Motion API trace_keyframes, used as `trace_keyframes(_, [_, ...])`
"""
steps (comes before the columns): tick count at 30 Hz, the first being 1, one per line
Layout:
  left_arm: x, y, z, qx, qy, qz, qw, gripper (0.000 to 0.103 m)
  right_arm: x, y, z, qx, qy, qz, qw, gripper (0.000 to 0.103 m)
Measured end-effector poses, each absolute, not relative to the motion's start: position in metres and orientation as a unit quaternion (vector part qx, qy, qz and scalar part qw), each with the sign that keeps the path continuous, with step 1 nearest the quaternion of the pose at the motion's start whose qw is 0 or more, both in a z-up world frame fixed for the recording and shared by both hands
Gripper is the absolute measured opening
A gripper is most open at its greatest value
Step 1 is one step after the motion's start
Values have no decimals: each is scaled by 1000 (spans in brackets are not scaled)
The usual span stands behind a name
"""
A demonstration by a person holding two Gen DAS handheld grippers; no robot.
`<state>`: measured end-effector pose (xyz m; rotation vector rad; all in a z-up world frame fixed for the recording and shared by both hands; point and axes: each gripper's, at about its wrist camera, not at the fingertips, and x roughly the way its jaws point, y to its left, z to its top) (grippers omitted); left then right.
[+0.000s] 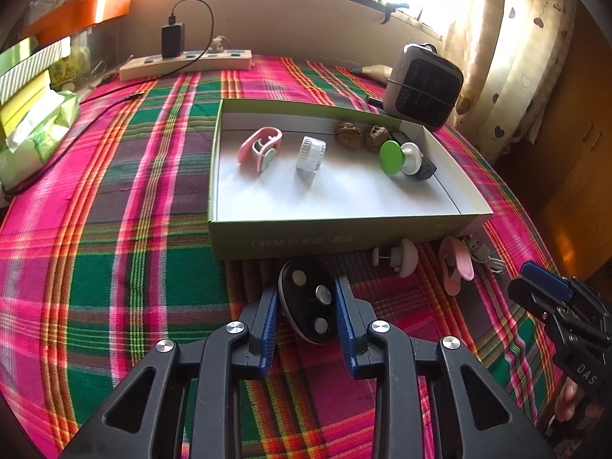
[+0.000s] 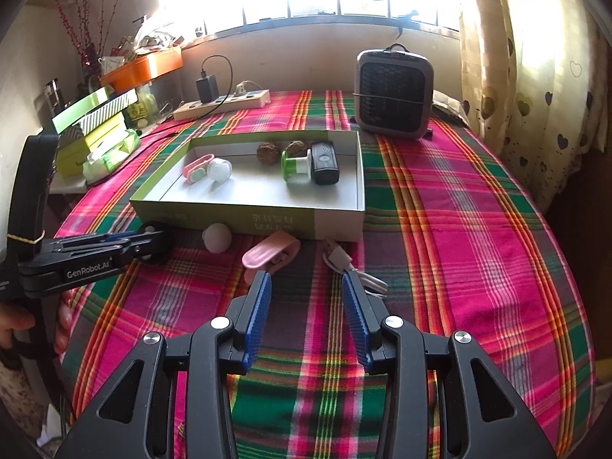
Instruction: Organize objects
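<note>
1. Just in front of the green box's (image 1: 336, 235) near wall, on the plaid cloth (image 1: 114, 229), the left gripper (image 1: 306, 308) is closing on a black oval device (image 1: 308, 300); its blue pads are lying along the device's two long sides, seemingly pressing them.
2. Judging by its glossy shell and three round metal studs, the device is looking hard, light and somewhat slippery, so holding across the narrow waist seems the best hold.
3. Its long axis is running away from the camera toward the box, tilted a little left at the far end, studded face up.
4. Over bare cloth the right gripper (image 2: 306, 306) is hovering half open and holding nothing, with a pink clip (image 2: 271, 254) and a white cable plug (image 2: 336, 256) lying just beyond its tips.
</note>
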<state>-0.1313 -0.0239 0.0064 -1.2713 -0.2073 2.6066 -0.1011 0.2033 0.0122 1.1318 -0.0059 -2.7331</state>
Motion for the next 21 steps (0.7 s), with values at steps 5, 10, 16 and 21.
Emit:
trace_keyframes(5, [-127,-32,7,-433,-77,892,105,26,-103,192,12,383,3,-917,108,40])
trace_keyframes(10, [-125,-39,6,-431,-84,894,91,26,-106,178,10,384,12,-915,122,40])
trace_keyframes(16, [-123,-44,6,-430,-88,895,87,26,-110,170,9,386,14,-914,126,40])
trace_keyframes(21, [-123,-49,5,-429,-94,895,78,26,-115,168,6,392,10,-913,111,40])
